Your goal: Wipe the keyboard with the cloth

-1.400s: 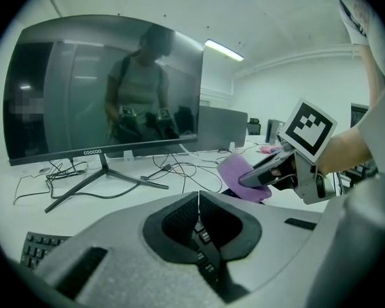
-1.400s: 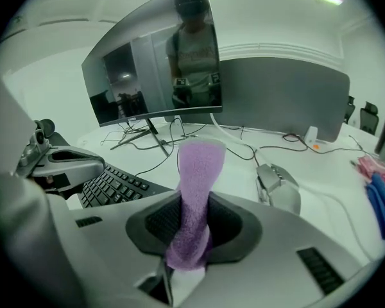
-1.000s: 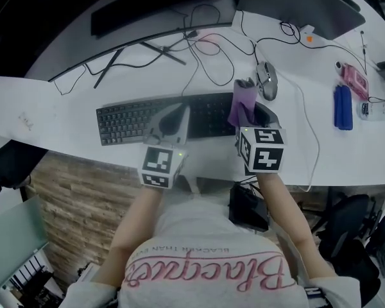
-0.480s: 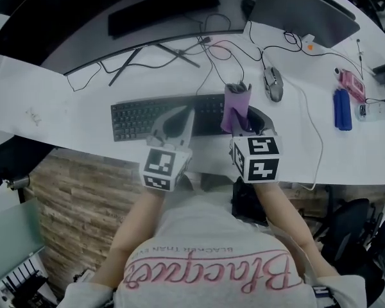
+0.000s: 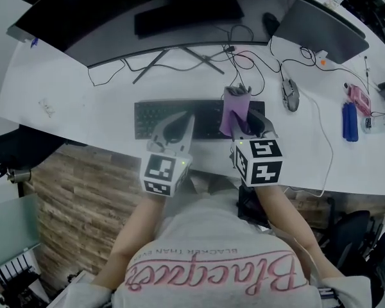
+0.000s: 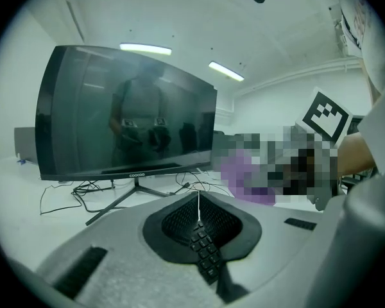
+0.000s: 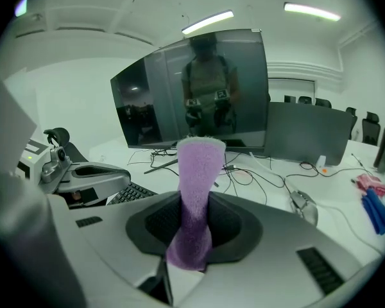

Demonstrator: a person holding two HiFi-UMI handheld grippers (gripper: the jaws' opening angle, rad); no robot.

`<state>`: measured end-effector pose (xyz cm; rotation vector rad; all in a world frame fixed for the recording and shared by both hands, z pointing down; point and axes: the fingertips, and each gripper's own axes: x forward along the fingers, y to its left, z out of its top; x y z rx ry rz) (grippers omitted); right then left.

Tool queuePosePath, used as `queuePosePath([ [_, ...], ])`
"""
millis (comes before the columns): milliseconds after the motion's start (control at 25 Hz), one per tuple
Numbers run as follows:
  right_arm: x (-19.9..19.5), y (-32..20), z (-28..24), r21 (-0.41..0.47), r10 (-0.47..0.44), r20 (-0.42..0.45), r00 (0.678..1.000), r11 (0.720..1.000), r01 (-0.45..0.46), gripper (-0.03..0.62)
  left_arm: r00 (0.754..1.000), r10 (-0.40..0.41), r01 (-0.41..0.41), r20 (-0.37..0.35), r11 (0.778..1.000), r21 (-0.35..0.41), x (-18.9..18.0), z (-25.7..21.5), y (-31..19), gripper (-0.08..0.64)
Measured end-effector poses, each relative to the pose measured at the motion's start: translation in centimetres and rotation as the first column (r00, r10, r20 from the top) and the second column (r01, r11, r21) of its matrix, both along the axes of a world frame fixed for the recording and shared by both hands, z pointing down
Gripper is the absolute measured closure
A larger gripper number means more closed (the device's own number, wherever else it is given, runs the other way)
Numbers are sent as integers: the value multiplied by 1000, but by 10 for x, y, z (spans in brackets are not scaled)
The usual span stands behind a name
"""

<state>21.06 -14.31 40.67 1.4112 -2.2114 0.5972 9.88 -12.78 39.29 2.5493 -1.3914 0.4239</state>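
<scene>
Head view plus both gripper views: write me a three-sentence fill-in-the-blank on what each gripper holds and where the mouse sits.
The right gripper is shut on a ___ cloth.
The left gripper has its jaws together and holds ___.
The mouse lies to the ___ of the keyboard.
Missing words: purple; nothing; right.

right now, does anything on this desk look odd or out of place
Nothing spilled or damaged. The fuzzy purple cloth sticks up stiffly from the shut right gripper, not flat on the black keyboard. Loose black cables tangle behind it.
</scene>
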Motion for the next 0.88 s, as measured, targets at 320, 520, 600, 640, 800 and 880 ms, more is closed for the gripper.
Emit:
queuePosePath([
  [320, -93, 8, -9, -2, -125, 31, 992, 992, 125, 505, 999, -39, 39, -7, 999, 8, -57, -7, 3, 555],
  [520, -151, 19, -4, -27, -209, 37, 977, 977, 210, 505, 996, -85, 85, -16, 996, 0, -100, -4, 6, 555],
  [600, -171, 23, 1, -43, -228, 39, 973, 972, 230, 505, 995, -99, 99, -19, 995, 1, -116, -4, 7, 555],
  [640, -179, 24, 4, -52, -235, 40, 971, 970, 237, 505, 994, -106, 106, -20, 994, 1, -125, -4, 7, 555],
  [800, -212, 29, 16, -99, -253, 56, 966, 961, 257, 505, 990, -139, 139, -24, 990, -4, -158, 1, 6, 555],
  [880, -226, 31, 22, -122, -263, 60, 963, 956, 268, 505, 987, -157, 157, -27, 988, -9, -173, 5, 5, 554],
])
